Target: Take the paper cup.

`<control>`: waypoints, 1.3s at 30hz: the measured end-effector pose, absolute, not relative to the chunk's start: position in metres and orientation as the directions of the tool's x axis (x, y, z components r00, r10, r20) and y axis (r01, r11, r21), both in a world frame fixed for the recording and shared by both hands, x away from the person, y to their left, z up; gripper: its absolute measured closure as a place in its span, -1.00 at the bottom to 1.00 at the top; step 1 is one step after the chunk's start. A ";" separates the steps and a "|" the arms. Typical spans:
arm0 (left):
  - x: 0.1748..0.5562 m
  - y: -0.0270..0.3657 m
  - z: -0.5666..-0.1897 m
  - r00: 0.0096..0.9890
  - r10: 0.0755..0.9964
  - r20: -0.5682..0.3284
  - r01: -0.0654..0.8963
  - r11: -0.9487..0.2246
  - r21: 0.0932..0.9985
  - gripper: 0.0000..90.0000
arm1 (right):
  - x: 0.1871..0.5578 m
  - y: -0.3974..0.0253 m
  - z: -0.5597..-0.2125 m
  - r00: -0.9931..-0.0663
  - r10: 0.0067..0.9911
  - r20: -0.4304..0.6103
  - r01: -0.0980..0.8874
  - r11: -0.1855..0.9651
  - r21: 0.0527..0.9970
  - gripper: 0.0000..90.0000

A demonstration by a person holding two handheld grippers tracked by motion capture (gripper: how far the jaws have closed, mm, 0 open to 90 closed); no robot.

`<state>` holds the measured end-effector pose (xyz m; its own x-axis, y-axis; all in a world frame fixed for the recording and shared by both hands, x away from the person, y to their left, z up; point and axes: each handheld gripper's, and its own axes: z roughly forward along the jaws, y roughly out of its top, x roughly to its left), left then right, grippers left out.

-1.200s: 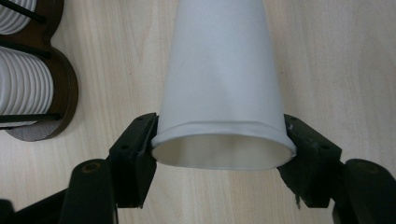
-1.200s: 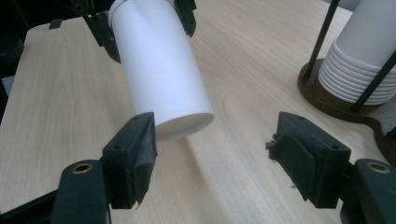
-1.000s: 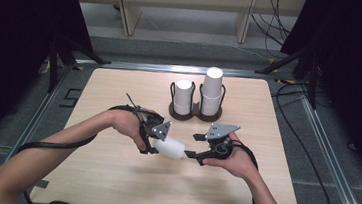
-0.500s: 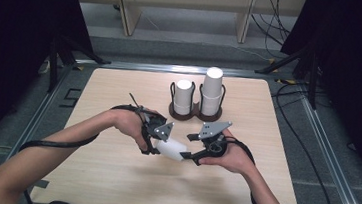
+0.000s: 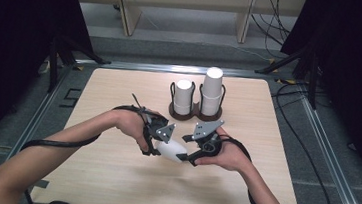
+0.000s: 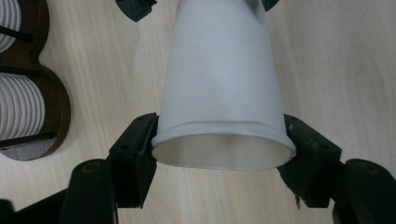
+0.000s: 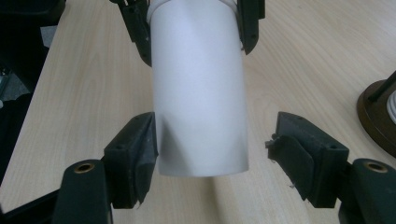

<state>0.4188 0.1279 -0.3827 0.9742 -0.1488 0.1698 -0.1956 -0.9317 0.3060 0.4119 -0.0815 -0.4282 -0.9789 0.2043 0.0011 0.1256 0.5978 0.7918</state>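
Left gripper (image 6: pixel 219 154) clamps blank white cup (image 6: pixel 219 84)'s rim; right gripper (image 7: pixel 215 154) gapes beside its base.

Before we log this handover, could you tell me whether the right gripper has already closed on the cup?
No, in the right gripper view one jaw of the right gripper stands clear of the cup.

The pale wooden table (image 5: pixel 110 185) lies bare along its near edge, its left edge and its right edge, open for a hand to pass. Toward the far edge, near the middle, stands a dark brown double-ring wooden cup holder (image 5: pixel 195 114) with two stacks of white paper cups (image 5: pixel 211 92), blocking passage there.
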 end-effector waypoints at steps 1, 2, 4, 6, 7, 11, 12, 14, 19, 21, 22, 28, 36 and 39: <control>0.419 0.128 -0.383 0.974 -0.149 0.168 -0.195 -0.932 0.305 -0.25 | 0.412 -0.081 -0.428 -0.979 0.204 -0.001 0.124 0.600 0.791 -0.31; 0.419 0.127 -0.383 0.975 -0.147 0.168 -0.193 -0.932 0.306 -0.25 | 0.412 -0.080 -0.428 -0.979 0.204 0.003 0.127 0.601 0.789 -0.31; 0.418 0.127 -0.383 0.974 -0.149 0.169 -0.196 -0.931 0.307 -0.25 | 0.412 -0.078 -0.428 -0.981 0.195 0.005 0.124 0.603 0.788 -0.30; 0.418 0.126 -0.383 0.974 -0.154 0.168 -0.199 -0.932 0.302 -0.25 | 0.413 -0.076 -0.427 -0.981 0.194 0.001 0.121 0.608 0.785 -0.30; 0.418 0.126 -0.383 0.974 -0.154 0.168 -0.199 -0.932 0.302 -0.25 | 0.414 -0.076 -0.427 -0.982 0.186 -0.008 0.109 0.610 0.785 -0.30; 0.418 0.125 -0.383 0.973 -0.156 0.167 -0.201 -0.933 0.298 -0.25 | 0.414 -0.073 -0.428 -0.984 0.180 0.007 0.119 0.622 0.773 -0.28; 0.418 0.125 -0.383 0.974 -0.154 0.167 -0.199 -0.933 0.301 -0.25 | 0.414 -0.073 -0.428 -0.984 0.180 0.003 0.117 0.626 0.771 -0.28; 0.419 0.125 -0.382 0.970 -0.169 0.173 -0.214 -0.934 0.286 -0.25 | 0.413 -0.072 -0.428 -0.984 0.179 0.019 0.129 0.629 0.766 -0.28; 0.418 0.124 -0.382 0.972 -0.161 0.172 -0.207 -0.932 0.297 -0.25 | 0.413 -0.070 -0.429 -0.986 0.169 0.011 0.118 0.641 0.758 -0.28; 0.419 0.124 -0.381 0.968 -0.175 0.178 -0.221 -0.933 0.285 -0.25 | 0.413 -0.069 -0.428 -0.985 0.172 0.002 0.114 0.642 0.758 -0.28; 0.418 0.123 -0.382 0.970 -0.167 0.175 -0.213 -0.931 0.297 -0.25 | 0.413 -0.068 -0.429 -0.986 0.164 0.004 0.111 0.647 0.755 -0.28; 0.417 0.122 -0.381 0.971 -0.167 0.174 -0.213 -0.930 0.299 -0.25 | 0.412 -0.066 -0.431 -0.987 0.161 0.000 0.107 0.658 0.745 -0.27; 0.417 0.120 -0.380 0.967 -0.181 0.180 -0.227 -0.930 0.288 -0.24 | 0.412 -0.065 -0.434 -0.987 0.163 -0.001 0.109 0.666 0.738 -0.26; 0.416 0.119 -0.381 0.968 -0.175 0.178 -0.223 -0.928 0.298 -0.25 | 0.409 -0.064 -0.434 -0.982 0.186 0.034 0.152 0.668 0.728 -0.25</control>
<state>0.4160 0.1193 -0.3806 0.9683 -0.1750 0.1780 -0.2226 -0.9281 0.2985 0.4094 -0.0641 -0.4338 -0.9820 0.1858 0.0339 0.1516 0.6685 0.7281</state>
